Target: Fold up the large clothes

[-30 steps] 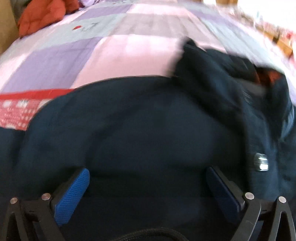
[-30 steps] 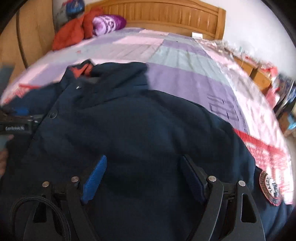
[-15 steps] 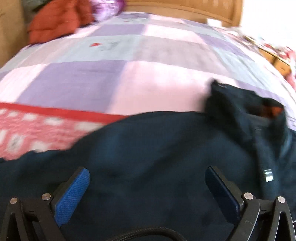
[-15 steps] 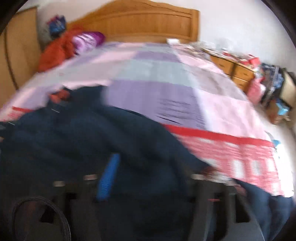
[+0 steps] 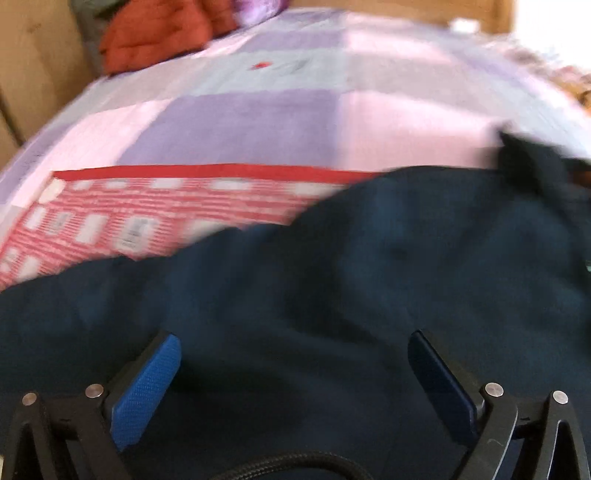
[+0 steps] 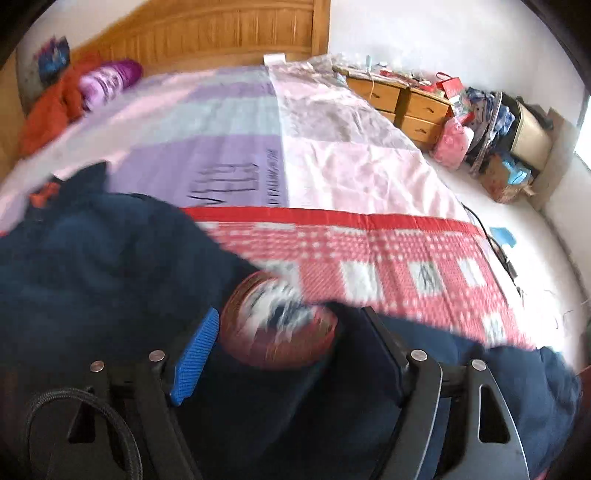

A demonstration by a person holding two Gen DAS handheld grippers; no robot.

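Observation:
A large dark navy jacket (image 5: 369, 277) lies spread on a bed with a pink, purple and red patchwork cover (image 5: 258, 122). Its collar with an orange lining shows at the right in the left wrist view (image 5: 532, 166) and at the left in the right wrist view (image 6: 44, 192). My left gripper (image 5: 295, 354) is open and empty just above the jacket's left side. My right gripper (image 6: 288, 325) is open over the right sleeve, with a round red and white arm patch (image 6: 280, 325) between its fingers. The jacket (image 6: 92, 266) fills the lower left there.
An orange garment (image 5: 155, 33) and a purple pillow (image 6: 110, 77) lie at the bed's head by the wooden headboard (image 6: 221, 33). A wooden chest of drawers (image 6: 413, 103) and cluttered bags (image 6: 495, 125) stand right of the bed.
Both grippers have swung outward from the jacket's middle. The left now faces its left side, the right its right sleeve with the patch. Both stay open.

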